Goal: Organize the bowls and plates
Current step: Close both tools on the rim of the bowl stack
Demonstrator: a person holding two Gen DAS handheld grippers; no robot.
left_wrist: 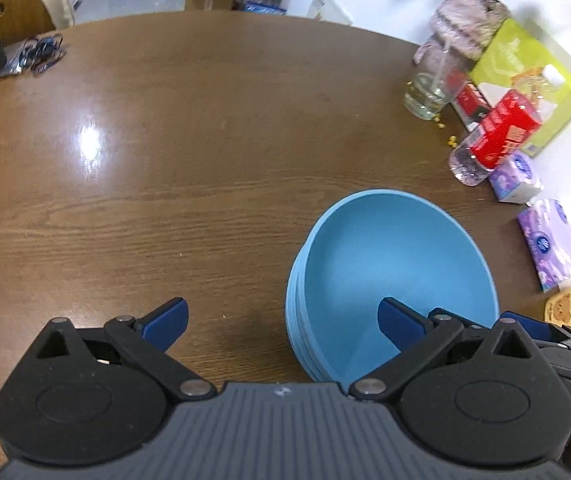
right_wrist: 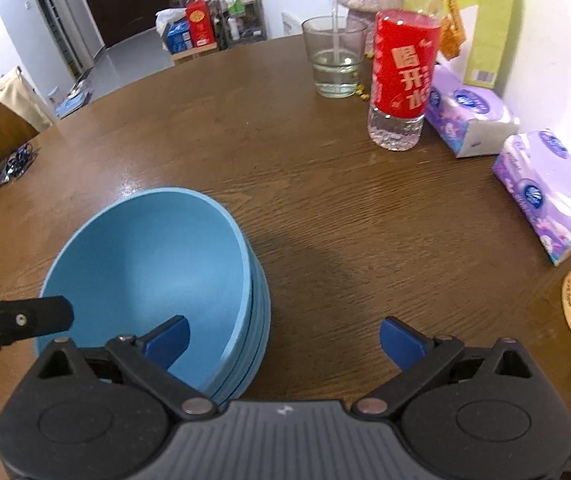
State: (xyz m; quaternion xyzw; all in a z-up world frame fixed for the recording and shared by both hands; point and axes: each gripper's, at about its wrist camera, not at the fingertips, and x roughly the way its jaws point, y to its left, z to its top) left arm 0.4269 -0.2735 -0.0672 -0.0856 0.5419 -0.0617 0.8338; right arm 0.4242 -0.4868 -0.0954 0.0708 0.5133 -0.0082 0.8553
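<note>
Here the stack of blue bowls (left_wrist: pixel 393 276) sits on the counter (left_wrist: pixel 205 160) between both grippers: the left gripper (left_wrist: pixel 281 320) has it rightward, the right gripper (right_wrist: pixel 283 336) leftward. Both jaws gape empty, seemingly about equally near.

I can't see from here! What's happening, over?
Both claws, left and right, open, empty. Blue bowl stack sits between them. Nothing blocking.

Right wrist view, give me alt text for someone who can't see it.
A stack of blue bowls sits on a brown wooden table, with the open right gripper straddling its right rim. Behind stand a glass of water, a red-labelled bottle and tissue packs.
</note>
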